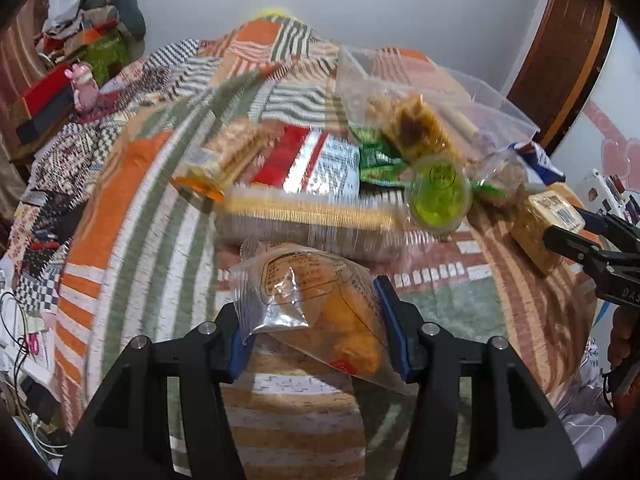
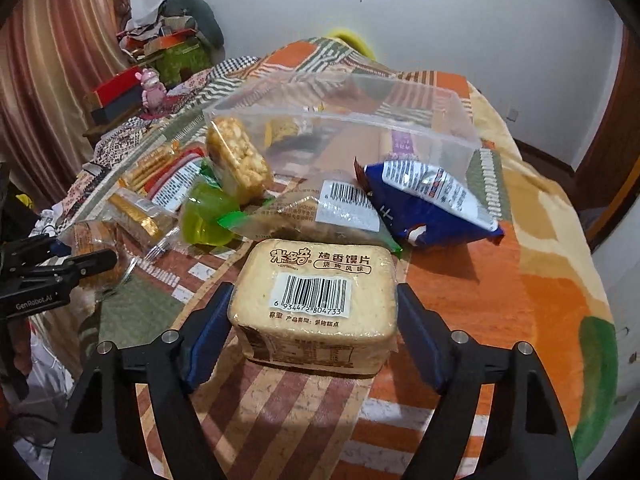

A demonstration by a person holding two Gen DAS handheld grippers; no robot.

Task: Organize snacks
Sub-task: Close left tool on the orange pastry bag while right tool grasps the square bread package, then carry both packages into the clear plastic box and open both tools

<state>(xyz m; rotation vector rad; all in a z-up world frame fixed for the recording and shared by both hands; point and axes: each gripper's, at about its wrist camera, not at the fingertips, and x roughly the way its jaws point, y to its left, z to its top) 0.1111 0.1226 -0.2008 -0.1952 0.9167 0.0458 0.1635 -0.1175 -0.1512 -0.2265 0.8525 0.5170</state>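
My left gripper (image 1: 316, 320) is shut on a clear-wrapped orange bread packet (image 1: 320, 304), held above the quilt; it also shows in the right wrist view (image 2: 94, 248). My right gripper (image 2: 316, 320) is shut on a beige toast-slice pack with a barcode (image 2: 316, 296), seen in the left wrist view (image 1: 544, 224) too. Behind them lie a large clear zip bag (image 2: 360, 128) with rice-cake bars (image 2: 238, 158), a green jelly cup (image 2: 206, 216), a blue snack bag (image 2: 432, 204) and a red-and-silver packet (image 1: 312, 160).
The snacks lie on a patchwork quilt (image 1: 132, 208) over a bed. A pink toy figure (image 2: 151, 90), boxes and piled clothes (image 2: 176, 40) stand at the back left by a curtain. Cables (image 1: 16, 344) hang at the left edge. A wooden door (image 1: 568, 52) is at the right.
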